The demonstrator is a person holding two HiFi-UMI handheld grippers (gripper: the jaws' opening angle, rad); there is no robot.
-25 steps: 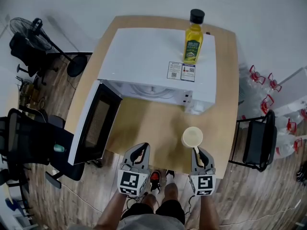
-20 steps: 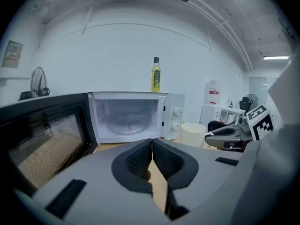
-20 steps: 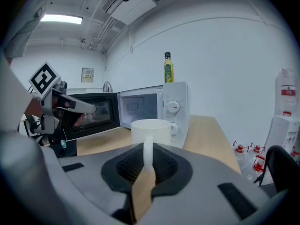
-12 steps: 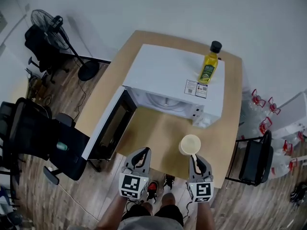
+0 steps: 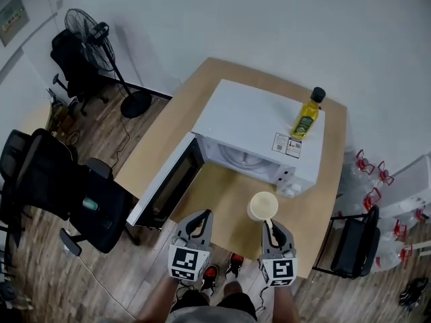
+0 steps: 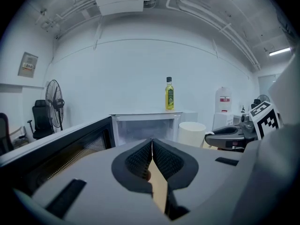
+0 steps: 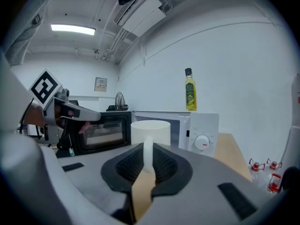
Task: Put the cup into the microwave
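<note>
Right gripper (image 7: 147, 159): jaws nearly together, pinching the white cup handle (image 7: 148, 154) between the pads. The handle stands vertical in the grip. Cup (image 7: 150, 131) is just beyond the jaw tips, centre of the right gripper view, upright, mouth up, long axis vertical, handle facing back toward the gripper. Its base is hidden by the jaws, so contact with the table cannot be told.

Left gripper (image 6: 152, 146): jaws pressed together at the tips, nothing between them, only a thin wedge of wooden table showing lower down.

In the head view the cup sits lower centre-right, over the near part of the table (image 5: 225, 197), outside the microwave (image 5: 259, 120) and in front of its control-panel end. The left gripper is beside the right one, at lower centre, well apart from the cup.

Microwave door (image 5: 167, 190) hangs wide open to the left of the frame, with the cavity (image 5: 239, 157) exposed and facing the grippers. White dial (image 7: 202, 143) sits right of the cup in the right gripper view.

Yellow oil bottle (image 5: 306, 118) stands upright on the microwave top, right end. Standing fan (image 5: 91, 32) is at upper left, a black office chair (image 5: 60, 194) at left and another black chair (image 5: 353, 244) at lower right.
</note>
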